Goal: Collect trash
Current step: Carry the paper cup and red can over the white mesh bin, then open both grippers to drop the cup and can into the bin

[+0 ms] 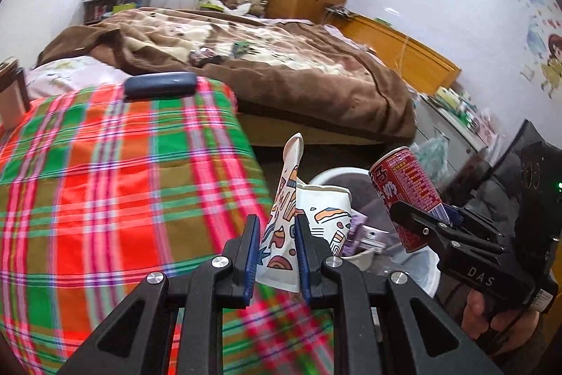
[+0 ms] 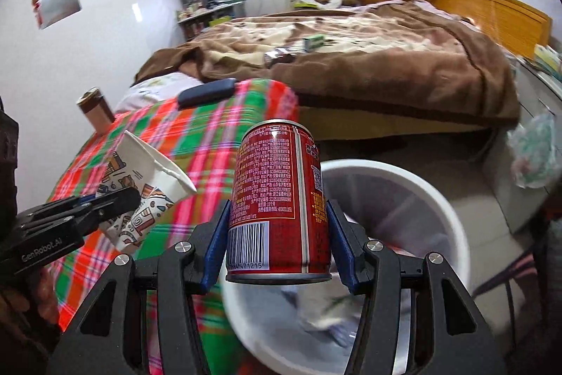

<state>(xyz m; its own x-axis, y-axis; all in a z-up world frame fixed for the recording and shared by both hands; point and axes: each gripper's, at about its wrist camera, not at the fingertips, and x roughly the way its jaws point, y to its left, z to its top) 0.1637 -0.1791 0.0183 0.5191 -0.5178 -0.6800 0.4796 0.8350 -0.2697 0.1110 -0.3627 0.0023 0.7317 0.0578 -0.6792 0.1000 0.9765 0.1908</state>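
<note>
Left wrist view: the left gripper has its two blue-padded jaws pinching one crushed white paper cup with coloured cartoon prints, held above the near edge of a table draped in a red, green and pink plaid cloth. To the right, the right gripper clamps one red cylindrical metal drink can, tilted, over one round white plastic waste bin on the floor; the bin holds crumpled wrappers and paper, too jumbled to count. One dark blue oblong case lies at the far edge of the plaid cloth, and beyond it stands one bed with a rumpled brown blanket. Right wrist view: the right gripper has both jaws pressed against the sides of the red can, upright, above the near left rim of the white bin, whose blurred contents look like pale paper scraps. At the left, the left gripper grips the paper cup over the plaid cloth. The blue case rests at the far end, with one brown cylindrical container to its left.
</note>
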